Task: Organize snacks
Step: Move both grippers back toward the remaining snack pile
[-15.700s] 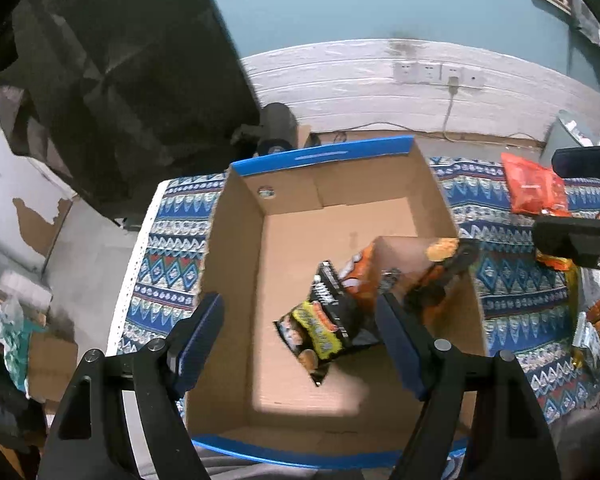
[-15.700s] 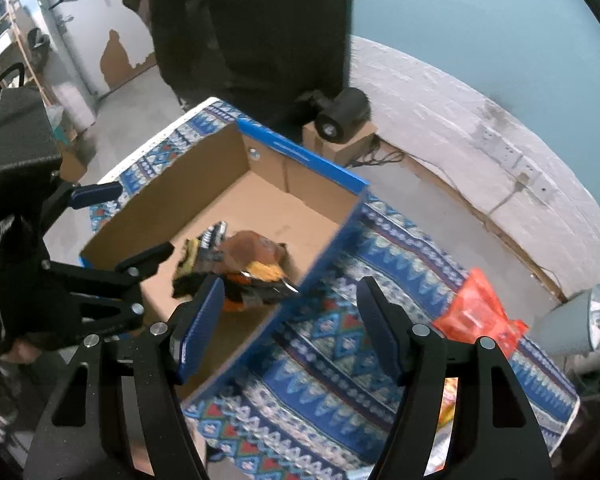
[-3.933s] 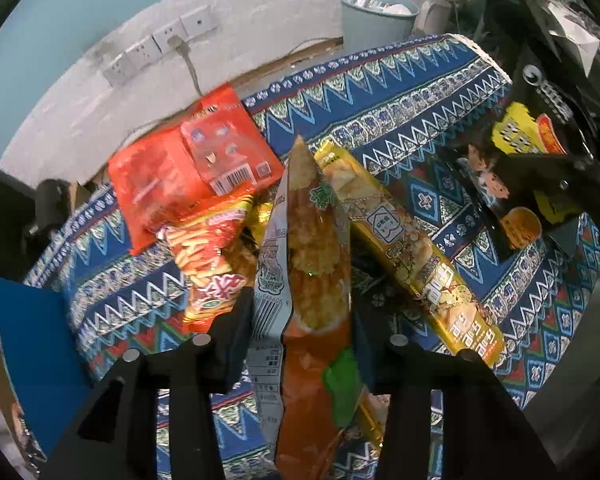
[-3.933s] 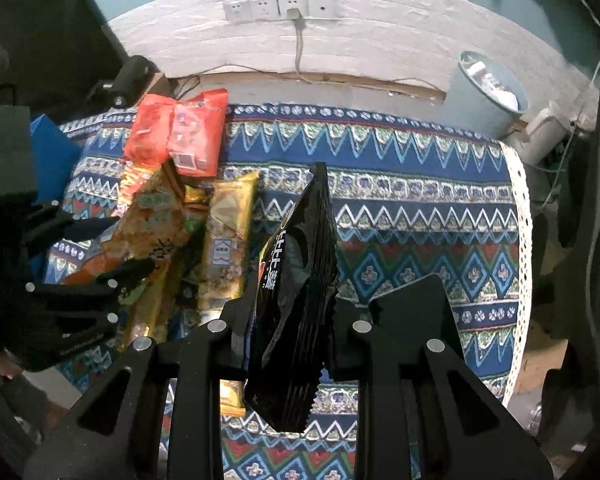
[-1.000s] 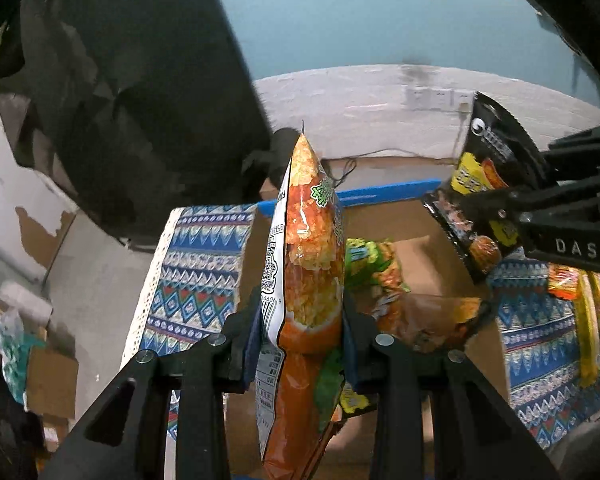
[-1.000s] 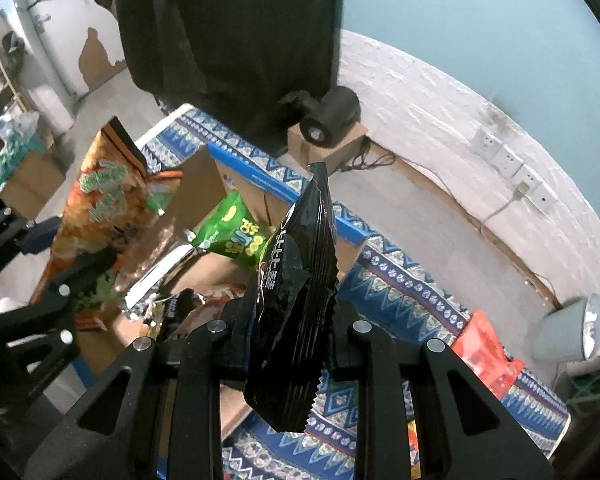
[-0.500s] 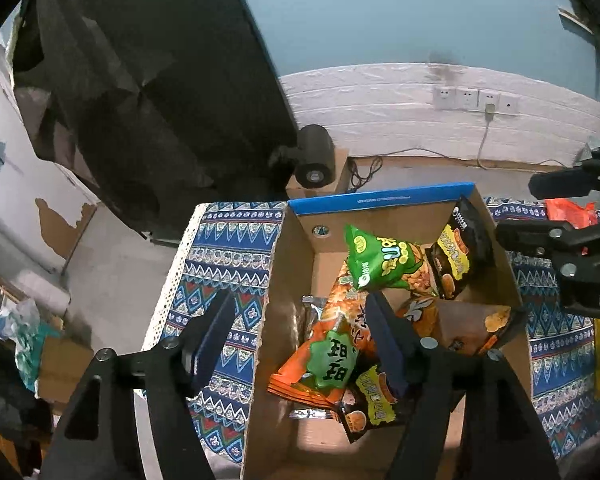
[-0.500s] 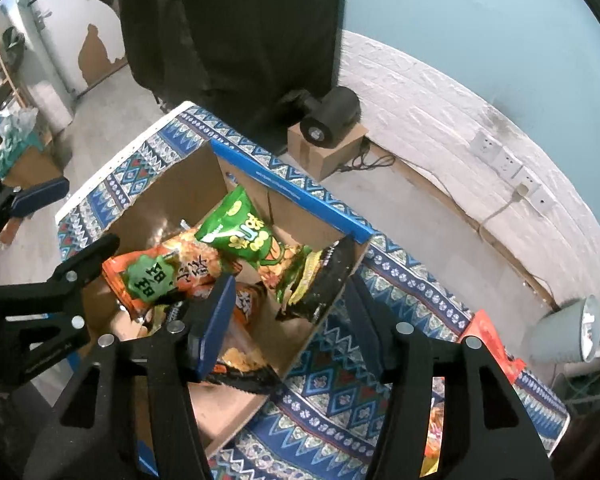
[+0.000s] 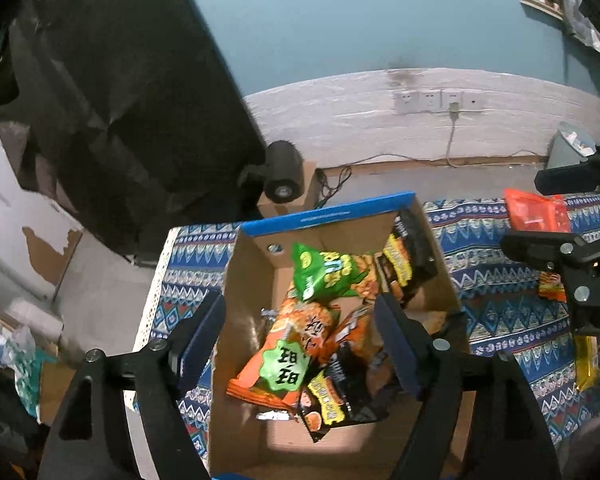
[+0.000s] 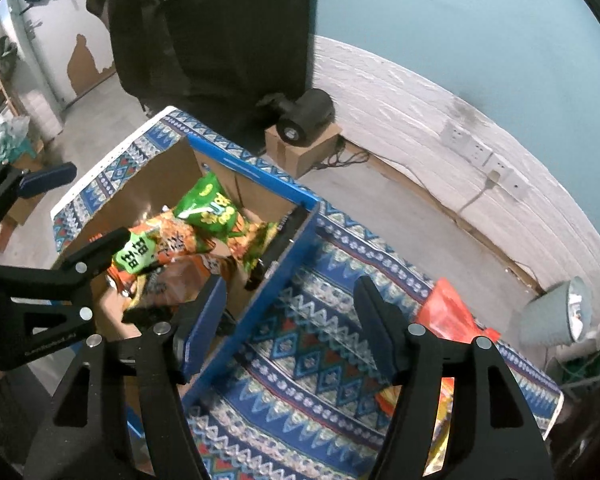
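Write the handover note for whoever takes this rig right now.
Left gripper: jaws opening, nothing between them, above the box.
Right gripper: jaws opening, empty, over the box's blue edge and the cloth.
Done: several bags lie in the box, among them a green bag, an orange bag and a black bag.
Left: a red bag and other packets on the cloth.
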Motion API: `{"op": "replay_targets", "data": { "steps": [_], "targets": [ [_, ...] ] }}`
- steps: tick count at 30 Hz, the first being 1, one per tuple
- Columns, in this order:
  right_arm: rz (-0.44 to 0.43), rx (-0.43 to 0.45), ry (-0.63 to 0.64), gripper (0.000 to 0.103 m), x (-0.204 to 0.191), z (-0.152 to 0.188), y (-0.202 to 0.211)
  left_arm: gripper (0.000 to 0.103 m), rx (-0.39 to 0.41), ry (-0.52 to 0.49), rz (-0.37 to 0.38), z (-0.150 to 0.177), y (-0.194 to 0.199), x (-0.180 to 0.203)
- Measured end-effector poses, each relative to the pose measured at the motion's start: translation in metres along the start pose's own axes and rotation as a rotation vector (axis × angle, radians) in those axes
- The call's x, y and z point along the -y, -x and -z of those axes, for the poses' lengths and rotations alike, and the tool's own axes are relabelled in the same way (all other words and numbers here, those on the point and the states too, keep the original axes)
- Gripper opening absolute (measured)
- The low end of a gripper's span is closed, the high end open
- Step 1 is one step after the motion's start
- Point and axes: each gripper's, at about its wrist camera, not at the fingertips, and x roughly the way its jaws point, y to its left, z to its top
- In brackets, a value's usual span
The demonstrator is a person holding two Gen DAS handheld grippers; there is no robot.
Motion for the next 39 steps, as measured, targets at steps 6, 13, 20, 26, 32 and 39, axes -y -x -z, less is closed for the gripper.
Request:
{"op": "replay_targets", "data": {
  "steps": [6, 13, 20, 26, 32, 39],
  "targets": [
    [0.022, 0.009, -0.022, 0.069, 0.019, 0.019, 0.017, 0.078, -0.005, -0.026, 0.048, -0.005, 0.004, 0.021],
    [0.046, 0.009, -0.056, 0.070, 0.043, 0.046, 0.032, 0.078, -0.014, -0.063, 0.125, -0.007, 0.012, 0.054],
    [0.055, -0.001, -0.087, 0.070, 0.065, 0.071, 0.040, 0.078, -0.029, -0.107, 0.172, -0.007, 0.014, 0.088],
    [0.065, -0.010, -0.117, 0.070, 0.085, 0.093, 0.044, 0.078, -0.051, -0.152, 0.194, -0.005, 0.012, 0.116],
    [0.080, -0.035, -0.162, 0.070, 0.113, 0.118, 0.043, 0.078, -0.089, -0.179, 0.232, -0.004, 0.007, 0.143],
    [0.110, -0.076, -0.234, 0.070, 0.149, 0.149, 0.035, 0.078, -0.123, -0.216, 0.275, -0.001, 0.000, 0.179]
  ]
}}
